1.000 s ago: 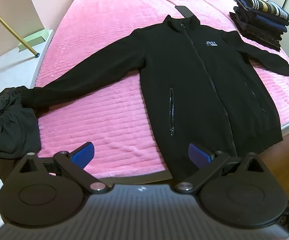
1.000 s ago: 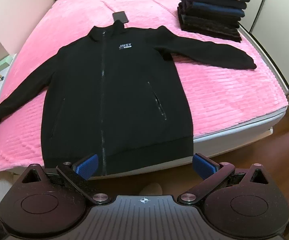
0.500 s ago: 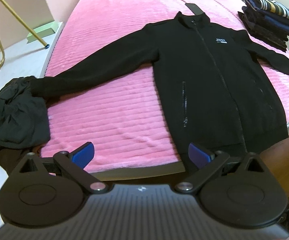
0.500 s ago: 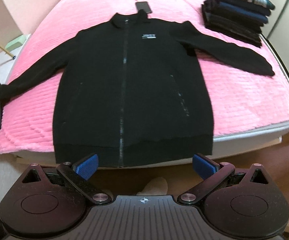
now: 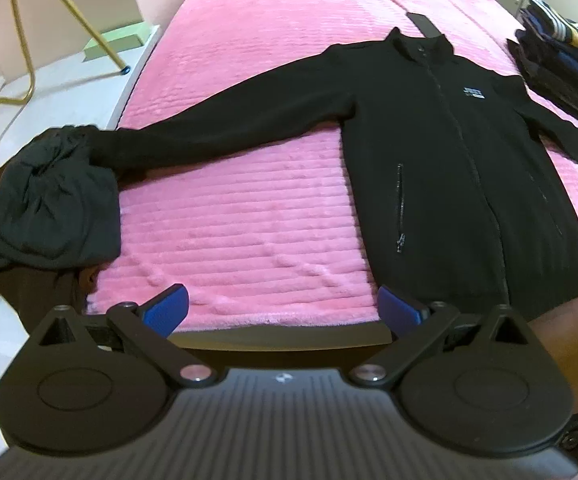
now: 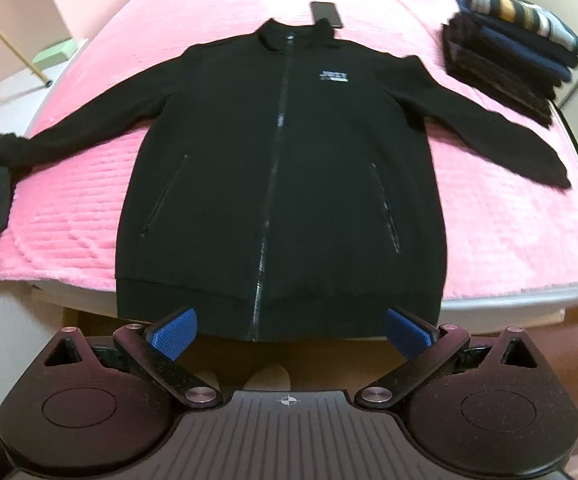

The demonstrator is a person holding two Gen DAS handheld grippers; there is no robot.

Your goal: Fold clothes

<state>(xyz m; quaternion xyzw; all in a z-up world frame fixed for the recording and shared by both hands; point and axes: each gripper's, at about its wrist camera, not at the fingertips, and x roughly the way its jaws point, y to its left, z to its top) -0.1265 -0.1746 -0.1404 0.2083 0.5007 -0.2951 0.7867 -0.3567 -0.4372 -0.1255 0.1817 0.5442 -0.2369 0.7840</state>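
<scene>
**Both fingers pairs wide apart, jacket flat on the bed**

Fingers of the left gripper (image 5: pixel 283 312) and the right gripper (image 6: pixel 291 330) are spread wide and hold nothing. Just beyond them a black jacket (image 6: pixel 281 168) lies zipped on the pink blanket (image 5: pixel 249 216), sleeves stretched sideways. Folded clothes (image 6: pixel 509 40) are stacked at far right.

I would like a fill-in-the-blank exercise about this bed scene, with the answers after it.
1. The black jacket lies flat on a blanket of ____ colour.
2. The jacket's front zipper is ____.
3. The dark phone lies just beyond the jacket's ____.
4. Both the left gripper and right gripper are ____ and hold nothing.

Answers: pink; closed; collar; open
</scene>
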